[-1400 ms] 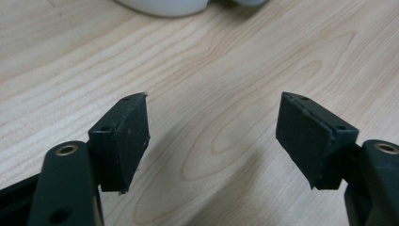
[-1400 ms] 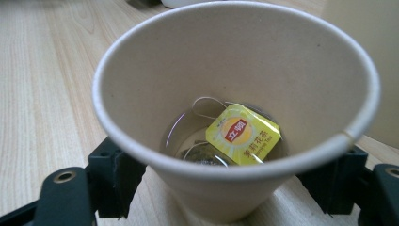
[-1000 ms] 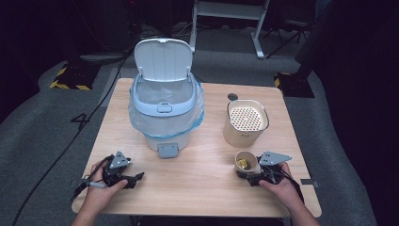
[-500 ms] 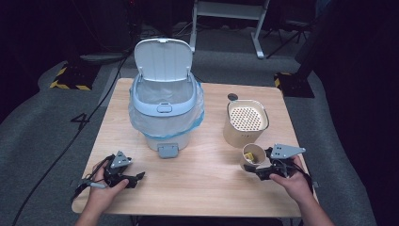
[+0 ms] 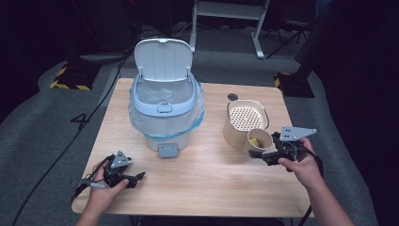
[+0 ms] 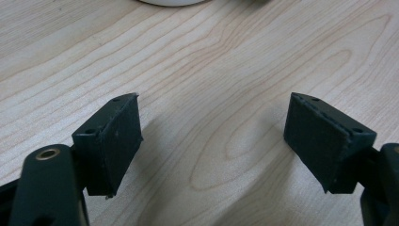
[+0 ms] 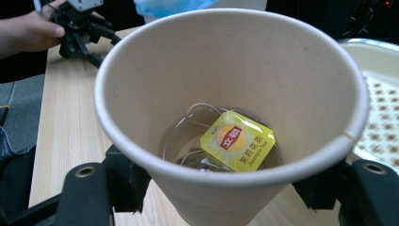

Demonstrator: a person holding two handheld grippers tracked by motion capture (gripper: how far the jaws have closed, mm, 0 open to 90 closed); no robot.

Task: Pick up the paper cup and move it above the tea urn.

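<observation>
Your right gripper (image 5: 260, 153) is clamped on the paper cup (image 5: 259, 141), one jaw on each side of its wall below the rim, as the right gripper view confirms. The jaws have just been closing on it, and the cup sits between them. The cup is held upright and clear of the table (image 5: 207, 188), just in front of the beige strainer container (image 5: 245, 120) and overlapping its near edge in the high view. Holding it level makes sense: inside lies a yellow-tagged tea bag (image 7: 235, 143) with its string, resting in what looks like a little liquid at the bottom, so any tilt would spill early.

The perforated insert on the strainer container faces up, which suggests it is there to catch the bag while liquid drains through. The lined bin (image 5: 162, 113) stands well apart, at the left centre of the table, its lid up and its blue liner folded over the rim, ready to take waste.

Your left gripper (image 5: 136, 178) rests low at the near left corner with its jaws apart and nothing between them; its own view shows bare wood between the pads. It is parked out of the way, leaving the right hand a free path.
</observation>
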